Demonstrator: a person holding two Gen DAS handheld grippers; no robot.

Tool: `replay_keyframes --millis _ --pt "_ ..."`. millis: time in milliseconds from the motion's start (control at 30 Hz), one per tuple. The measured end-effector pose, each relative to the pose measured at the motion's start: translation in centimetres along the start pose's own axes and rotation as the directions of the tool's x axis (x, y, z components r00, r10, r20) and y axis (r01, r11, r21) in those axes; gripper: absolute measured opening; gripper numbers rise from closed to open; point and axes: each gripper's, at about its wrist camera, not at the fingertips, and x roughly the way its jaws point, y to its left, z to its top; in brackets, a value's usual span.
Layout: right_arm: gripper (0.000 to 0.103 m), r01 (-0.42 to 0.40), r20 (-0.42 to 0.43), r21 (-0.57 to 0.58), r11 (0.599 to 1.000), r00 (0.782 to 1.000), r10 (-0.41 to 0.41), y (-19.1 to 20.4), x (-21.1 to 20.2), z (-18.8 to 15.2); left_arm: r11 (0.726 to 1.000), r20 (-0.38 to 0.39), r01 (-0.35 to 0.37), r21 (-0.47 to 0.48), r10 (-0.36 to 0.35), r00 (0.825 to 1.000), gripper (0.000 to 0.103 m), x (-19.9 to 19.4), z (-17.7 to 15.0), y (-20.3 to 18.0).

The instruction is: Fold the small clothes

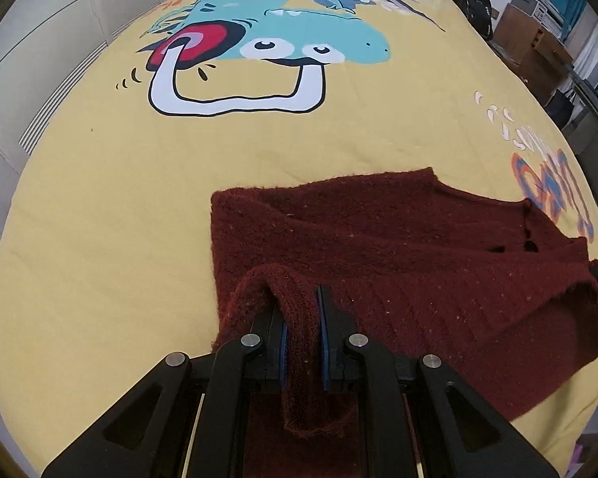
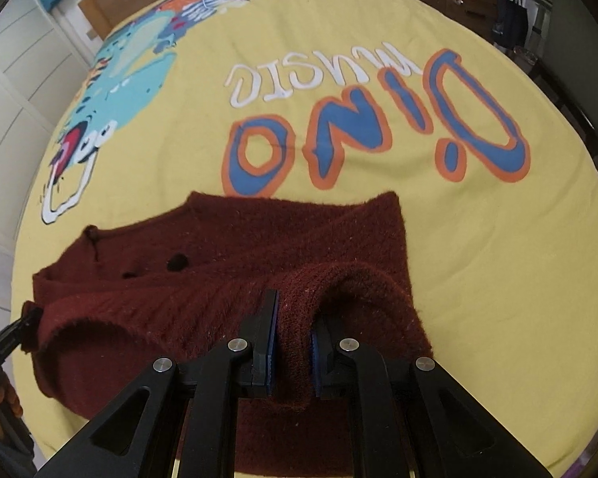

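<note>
The left gripper (image 1: 303, 342) and right gripper (image 2: 293, 352) are each clamped on a near corner of the maroon knit sweater (image 1: 398, 247). Its body lies ahead on the yellow bedspread (image 1: 99, 207), long axis running crosswise between both hands, neither nearer

Bedspread (image 1: 99, 207) beyond sweater (image 1: 398, 239) bare, open; wardrobe (image 1: 40, 59) flanks left edge.

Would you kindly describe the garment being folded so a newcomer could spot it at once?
Find the yellow bedspread printed with a cartoon dinosaur. On its near part lies a dark red knitted sweater, its near edge lifted. It is the only fuzzy, plain-coloured thing there.
</note>
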Motion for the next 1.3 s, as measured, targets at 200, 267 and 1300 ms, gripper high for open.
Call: replay_keyframes --millis 200,267,1300 --pt "0.024 0.023 0.011 -0.003 1.000 1.000 -0.023 0.1 0.1 -0.4 1.000 -0.004 -0.021 0.002 0.021 1.000 0.012 -0.1 0.1 0.1" --pt "0.047 0.018 0.027 -0.008 1.000 0.999 -0.018 0.3 -0.6 -0.4 1.000 -0.018 -0.019 -0.011 0.019 1.000 0.013 -0.4 0.2 0.1" --pt "0.103 0.121 0.161 -0.327 0.937 0.984 -0.071 7.8 1.4 -12.5 0.986 0.030 0.001 0.169 -0.006 1.000 0.102 0.3 -8.0 -6.8"
